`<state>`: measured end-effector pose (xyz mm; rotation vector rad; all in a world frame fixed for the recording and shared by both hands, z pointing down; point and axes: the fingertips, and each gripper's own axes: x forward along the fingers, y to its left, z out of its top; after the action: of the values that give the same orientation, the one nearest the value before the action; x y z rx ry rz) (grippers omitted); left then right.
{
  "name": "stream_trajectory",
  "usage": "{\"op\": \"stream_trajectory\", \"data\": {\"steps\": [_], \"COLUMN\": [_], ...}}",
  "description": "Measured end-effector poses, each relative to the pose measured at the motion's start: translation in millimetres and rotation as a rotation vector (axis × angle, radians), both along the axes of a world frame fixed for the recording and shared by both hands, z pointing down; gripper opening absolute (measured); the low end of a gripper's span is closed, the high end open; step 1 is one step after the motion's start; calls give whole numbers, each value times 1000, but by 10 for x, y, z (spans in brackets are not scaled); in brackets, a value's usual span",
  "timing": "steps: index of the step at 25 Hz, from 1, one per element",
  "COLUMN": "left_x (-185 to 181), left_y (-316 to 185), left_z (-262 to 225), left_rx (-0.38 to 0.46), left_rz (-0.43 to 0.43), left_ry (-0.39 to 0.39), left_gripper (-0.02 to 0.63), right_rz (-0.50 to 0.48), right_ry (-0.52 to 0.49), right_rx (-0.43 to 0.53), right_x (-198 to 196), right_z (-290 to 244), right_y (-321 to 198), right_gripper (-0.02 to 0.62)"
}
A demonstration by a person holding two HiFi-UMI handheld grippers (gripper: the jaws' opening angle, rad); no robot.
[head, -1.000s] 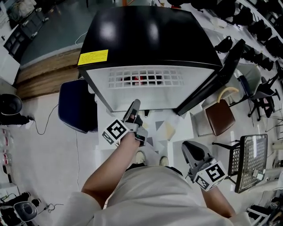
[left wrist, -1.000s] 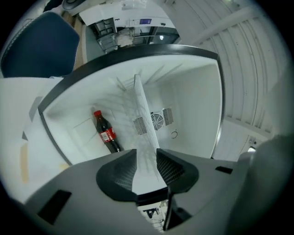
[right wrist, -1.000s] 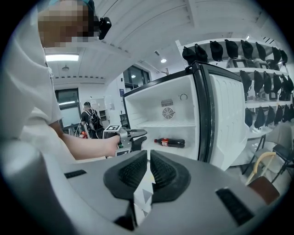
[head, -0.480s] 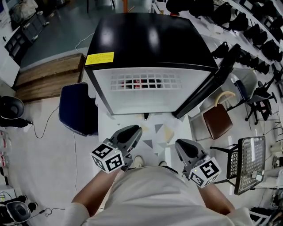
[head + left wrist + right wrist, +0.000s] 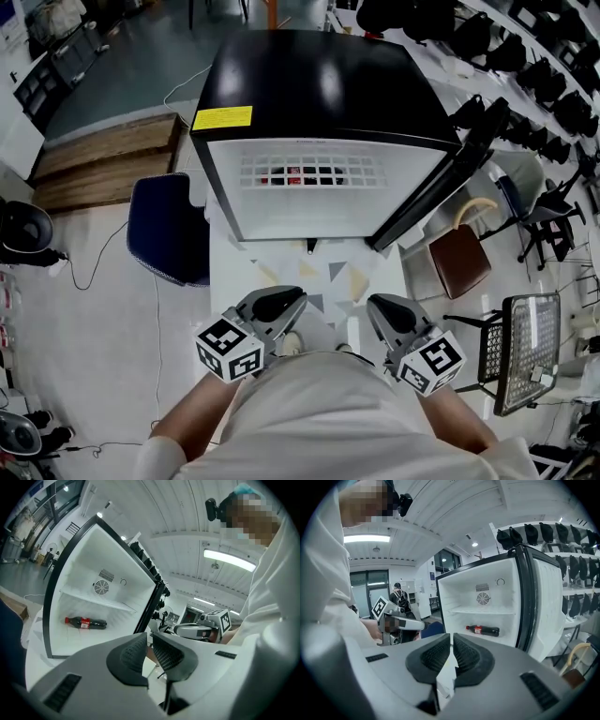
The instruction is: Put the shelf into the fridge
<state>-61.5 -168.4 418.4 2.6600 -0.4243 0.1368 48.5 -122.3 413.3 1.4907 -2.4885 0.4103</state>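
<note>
Yellow label (image 5: 223, 118) on fridge (image 5: 319, 84) unreadable | red-labelled bottle (image 5: 86, 622) inside | left gripper (image 5: 150, 640) jaws closing, empty | right gripper (image 5: 451, 640) jaws clenched, empty

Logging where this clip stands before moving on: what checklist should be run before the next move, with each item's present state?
1. Fridge door open: ok.
2. Shelf inside the fridge, lying level above the bottle: ok.
3. Shelf seated on both side supports: cannot tell.
4. Left claw empty, its jaws closing with nothing between them: ok.
5. Right claw empty, jaws almost together: ok.
6. Both claws held near the body, apart from the fridge: ok.
</note>
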Motion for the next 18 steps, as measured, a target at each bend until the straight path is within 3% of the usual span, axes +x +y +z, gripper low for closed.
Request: {"op": "stream_trajectory", "data": {"steps": [18], "left_x": [126], "left_y": [292], "left_z": [103], "left_rx": [-13], "left_rz": [-20], "left_ry": [-50], "left_gripper": [46], "right_rz": [-57], "right_ry": [-15], "right_rx": [-28], "right_x": [10], "right_z": [119], "right_y": [280], "right_gripper": [9]}}
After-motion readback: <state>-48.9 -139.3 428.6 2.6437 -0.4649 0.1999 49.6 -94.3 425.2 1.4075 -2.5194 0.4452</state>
